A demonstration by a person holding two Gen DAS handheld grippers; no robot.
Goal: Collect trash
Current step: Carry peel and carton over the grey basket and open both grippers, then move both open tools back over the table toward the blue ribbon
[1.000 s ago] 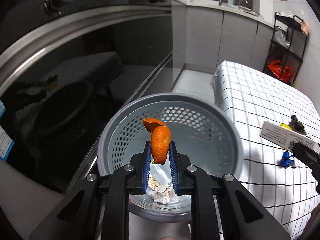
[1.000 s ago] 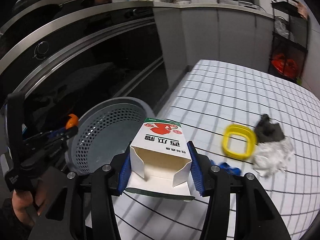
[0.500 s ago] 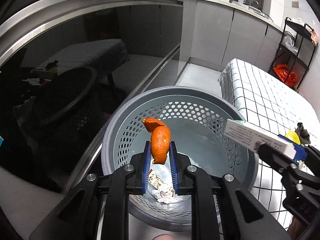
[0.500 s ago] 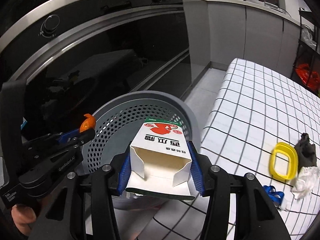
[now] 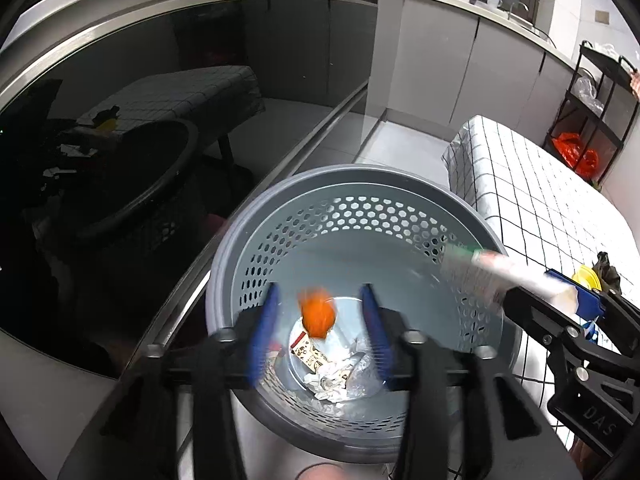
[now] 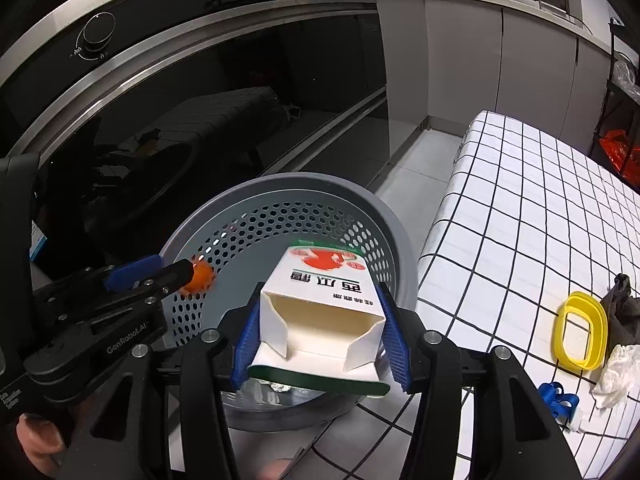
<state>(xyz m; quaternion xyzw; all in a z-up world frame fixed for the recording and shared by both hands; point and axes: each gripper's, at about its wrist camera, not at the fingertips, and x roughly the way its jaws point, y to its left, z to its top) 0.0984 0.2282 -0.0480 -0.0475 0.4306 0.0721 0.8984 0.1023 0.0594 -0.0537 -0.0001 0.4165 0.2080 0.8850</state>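
Observation:
My left gripper is open over the grey perforated trash basket. An orange peel is blurred between its spread jaws, free of both pads, falling into the basket; it also shows in the right wrist view. My right gripper is shut on an open white carton with red print, held over the basket's near rim. The carton enters the left wrist view from the right. Crumpled paper and wrappers lie on the basket's bottom.
A table with a white checked cloth stands right of the basket, with a yellow ring, dark scrap, white tissue and blue clip. A black oven front stands behind the basket.
My left gripper has opened and let go of the orange peel, which drops into the basket. My right gripper has carried the carton further left over the basket.

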